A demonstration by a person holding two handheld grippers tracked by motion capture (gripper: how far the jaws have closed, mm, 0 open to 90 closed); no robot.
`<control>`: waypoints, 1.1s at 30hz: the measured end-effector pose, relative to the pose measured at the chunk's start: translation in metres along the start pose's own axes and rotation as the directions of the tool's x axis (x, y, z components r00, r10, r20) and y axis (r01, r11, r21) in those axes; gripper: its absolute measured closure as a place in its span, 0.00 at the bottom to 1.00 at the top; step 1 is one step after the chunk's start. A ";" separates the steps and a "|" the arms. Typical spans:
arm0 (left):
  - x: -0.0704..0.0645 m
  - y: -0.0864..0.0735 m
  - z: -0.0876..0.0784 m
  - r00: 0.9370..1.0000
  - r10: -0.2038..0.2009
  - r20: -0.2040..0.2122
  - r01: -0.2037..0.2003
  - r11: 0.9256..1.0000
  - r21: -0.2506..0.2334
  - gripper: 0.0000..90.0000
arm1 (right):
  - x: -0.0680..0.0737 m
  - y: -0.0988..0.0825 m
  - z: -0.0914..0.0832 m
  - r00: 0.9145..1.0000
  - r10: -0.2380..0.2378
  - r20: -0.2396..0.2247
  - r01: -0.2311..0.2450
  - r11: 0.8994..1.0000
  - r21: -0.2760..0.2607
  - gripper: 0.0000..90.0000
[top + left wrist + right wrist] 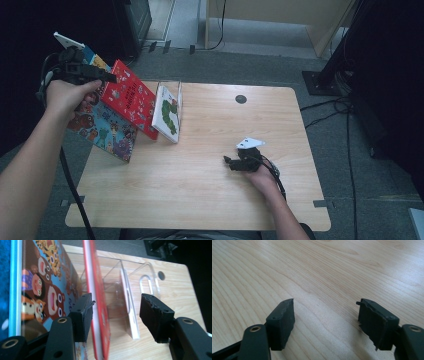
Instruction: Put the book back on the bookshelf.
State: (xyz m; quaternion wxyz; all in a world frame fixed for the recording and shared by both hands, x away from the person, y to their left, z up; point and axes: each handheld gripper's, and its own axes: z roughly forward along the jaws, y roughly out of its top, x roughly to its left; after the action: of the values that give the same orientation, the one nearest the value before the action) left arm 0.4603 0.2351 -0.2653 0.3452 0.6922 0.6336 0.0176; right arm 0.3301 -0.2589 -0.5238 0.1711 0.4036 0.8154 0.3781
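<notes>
- High view: left gripper (102, 76) raised over the red book (131, 98), which leans between a blue book (107, 132) and a white book (167, 114) at the tabletop's (210, 170) left edge.
- Left gripper view: fingers (82, 316) apart, red book (100, 315) between them, ungripped.
- Right gripper view: fingers (282, 325) wide apart, holding nothing.

The blue book's (37, 290) cover is cut off, its title seemingly unreadable.

The high view looked down on the whole table (210, 200). Each gripper view sat close and low; the left one and the high view both saw the books (100, 315).
</notes>
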 end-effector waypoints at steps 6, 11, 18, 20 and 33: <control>-0.013 -0.012 -0.009 0.999 0.051 0.003 -0.051 0.999 -0.002 0.48 | 0.000 0.000 0.000 1.000 -0.008 -0.006 0.008 1.000 0.005 0.29; -0.023 -0.026 -0.005 0.997 0.062 0.035 -0.063 0.998 0.012 0.47 | 0.000 0.000 0.000 1.000 -0.012 -0.011 0.012 1.000 0.004 0.27; -0.031 -0.054 0.007 0.993 0.092 0.071 -0.094 0.996 0.013 0.47 | 0.000 0.000 0.000 1.000 -0.012 -0.015 0.012 1.000 0.008 0.26; -0.032 -0.062 0.010 0.992 0.105 0.071 -0.106 0.994 0.012 0.47 | 0.000 0.000 0.000 1.000 -0.013 -0.016 0.013 1.000 0.008 0.26; -0.031 -0.111 0.039 0.988 0.138 0.074 -0.140 0.990 0.017 0.46 | -0.001 0.003 0.004 1.000 -0.023 -0.020 0.024 1.000 0.014 0.22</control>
State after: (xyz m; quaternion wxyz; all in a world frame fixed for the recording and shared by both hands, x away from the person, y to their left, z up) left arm 0.3767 0.1851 -0.3378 0.3582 0.7386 0.5711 0.0094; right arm 0.3348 -0.2563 -0.5243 0.1644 0.3914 0.8244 0.3743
